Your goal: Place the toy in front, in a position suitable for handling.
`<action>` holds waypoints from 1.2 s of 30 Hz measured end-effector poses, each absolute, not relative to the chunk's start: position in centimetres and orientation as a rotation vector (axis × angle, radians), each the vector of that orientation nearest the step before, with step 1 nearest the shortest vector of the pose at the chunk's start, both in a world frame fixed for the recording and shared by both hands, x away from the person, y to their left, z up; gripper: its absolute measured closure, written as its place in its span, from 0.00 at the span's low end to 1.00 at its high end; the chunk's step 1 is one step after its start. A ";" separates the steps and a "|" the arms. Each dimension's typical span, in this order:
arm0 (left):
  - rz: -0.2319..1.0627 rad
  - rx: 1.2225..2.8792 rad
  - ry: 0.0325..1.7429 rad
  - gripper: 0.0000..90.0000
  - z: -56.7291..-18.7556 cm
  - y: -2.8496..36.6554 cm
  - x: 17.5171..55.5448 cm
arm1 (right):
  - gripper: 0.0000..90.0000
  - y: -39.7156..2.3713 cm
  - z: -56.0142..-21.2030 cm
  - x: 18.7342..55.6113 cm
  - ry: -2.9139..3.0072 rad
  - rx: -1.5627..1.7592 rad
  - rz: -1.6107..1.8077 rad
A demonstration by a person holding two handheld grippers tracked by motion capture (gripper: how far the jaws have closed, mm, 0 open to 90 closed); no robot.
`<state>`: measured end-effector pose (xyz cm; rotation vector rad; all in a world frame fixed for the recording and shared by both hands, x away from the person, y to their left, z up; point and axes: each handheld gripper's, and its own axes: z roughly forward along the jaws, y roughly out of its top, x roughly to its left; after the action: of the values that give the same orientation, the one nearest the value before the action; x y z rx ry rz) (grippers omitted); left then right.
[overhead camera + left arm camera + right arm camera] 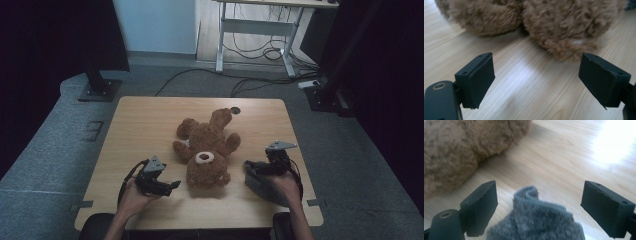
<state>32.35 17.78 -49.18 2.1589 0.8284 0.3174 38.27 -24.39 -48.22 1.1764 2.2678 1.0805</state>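
Both grippers, left (172,186) and right (248,165), gape wide beside teddy bear (207,147) (grey cloth (536,222) lies between right's jaws).

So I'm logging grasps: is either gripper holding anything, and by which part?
Nothing is held. The left gripper is open over bare table; the right gripper straddles the grey cloth, fingers apart from it.

The counter (150,125) is surfaced in pale wood-grain laminate, smooth, with a soft sheen. The teddy bear (207,145) is covered in brown curly plush, matt and shaggy. A grey cloth (536,222) of short fuzzy pile is noted. Matt black plastic is seen on the left gripper (536,80) and right gripper (539,207). The floor (350,165) is covered in grey carpet.
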 end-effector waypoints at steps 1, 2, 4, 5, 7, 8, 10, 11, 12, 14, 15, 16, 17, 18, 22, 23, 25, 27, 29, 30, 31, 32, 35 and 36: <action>0.313 2.158 0.818 0.14 -49.0 17.5 32.3 | 0.15 -24.2 -48.0 38.5 2.271 1.168 1.081; 0.306 2.156 0.811 0.14 -48.9 17.1 32.3 | 0.15 -24.0 -47.8 38.8 2.272 1.163 1.084; 0.297 2.155 0.794 0.14 -48.7 16.4 32.1 | 0.15 -23.6 -47.4 39.3 2.281 1.153 1.088; 0.286 2.165 0.771 0.14 -48.6 15.7 32.0 | 0.15 -23.1 -47.0 39.8 2.284 1.141 1.094; 0.289 2.173 0.763 0.14 -48.7 15.4 32.0 | 0.15 -22.9 -46.9 40.0 2.286 1.133 1.096; 0.290 2.180 0.756 0.14 -48.7 15.1 32.0 | 0.15 -22.7 -46.7 40.2 2.288 1.125 1.097; 0.289 2.197 0.749 0.14 -49.0 14.6 32.1 | 0.15 -22.3 -46.4 40.7 2.298 1.109 1.102; 0.288 2.203 0.749 0.15 -49.2 14.4 32.2 | 0.15 -22.0 -46.3 41.0 2.307 1.100 1.103; 0.284 2.210 0.748 0.15 -49.3 14.2 32.2 | 0.15 -21.7 -46.2 41.2 2.315 1.090 1.105; 0.271 2.213 0.750 0.15 -49.9 13.7 32.4 | 0.15 -20.7 -45.9 41.9 2.342 1.059 1.101; 0.271 2.213 0.750 0.15 -49.9 13.7 32.4 | 0.15 -20.7 -45.9 41.9 2.342 1.059 1.101; 0.266 2.213 0.753 0.15 -50.0 13.6 32.4 | 0.15 -20.4 -45.9 42.1 2.350 1.051 1.100; 0.262 2.215 0.756 0.15 -50.2 13.5 32.5 | 0.15 -20.1 -45.8 42.4 2.356 1.044 1.099; 0.259 2.220 0.756 0.15 -50.3 13.4 32.5 | 0.15 -19.6 -45.9 43.0 2.370 1.042 1.092; 0.252 2.237 0.756 0.13 -51.0 13.0 32.4 | 0.16 -19.0 -46.2 44.0 2.392 1.042 1.080; 0.266 2.235 0.764 0.13 -51.1 13.0 32.3 | 0.17 -18.8 -46.3 44.2 2.402 1.038 1.076; 0.251 2.225 0.773 0.13 -51.4 12.9 32.2 | 0.18 -18.4 -46.5 44.6 2.416 1.035 1.087; 0.268 2.228 0.774 0.15 -51.5 12.7 32.1 | 0.20 -18.0 -46.7 45.0 2.426 1.026 1.097; 0.279 2.230 0.779 0.16 -51.6 12.5 32.1 | 0.21 -17.8 -46.7 45.1 2.430 1.028 1.097; 0.284 2.227 0.786 0.16 -51.6 12.4 32.1 | 0.23 -17.7 -46.7 45.3 2.433 1.024 1.096; 0.282 2.227 0.790 0.18 -51.6 12.3 32.2 | 0.29 -17.6 -46.8 45.6 2.447 1.013 1.102; 0.281 2.228 0.783 0.21 -51.7 12.2 32.2 | 0.32 -17.5 -46.7 45.7 2.453 1.006 1.108; 0.286 2.232 0.780 0.26 -51.7 12.0 32.2 | 0.38 -17.3 -46.7 46.0 2.471 0.991 1.121; 0.288 2.230 0.782 0.30 -51.8 12.0 32.2 | 0.40 -17.3 -46.7 46.1 2.484 0.979 1.118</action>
<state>32.18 11.99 -51.77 2.2296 0.7816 0.2882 46.15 -17.26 -46.71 0.9786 2.4836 1.1175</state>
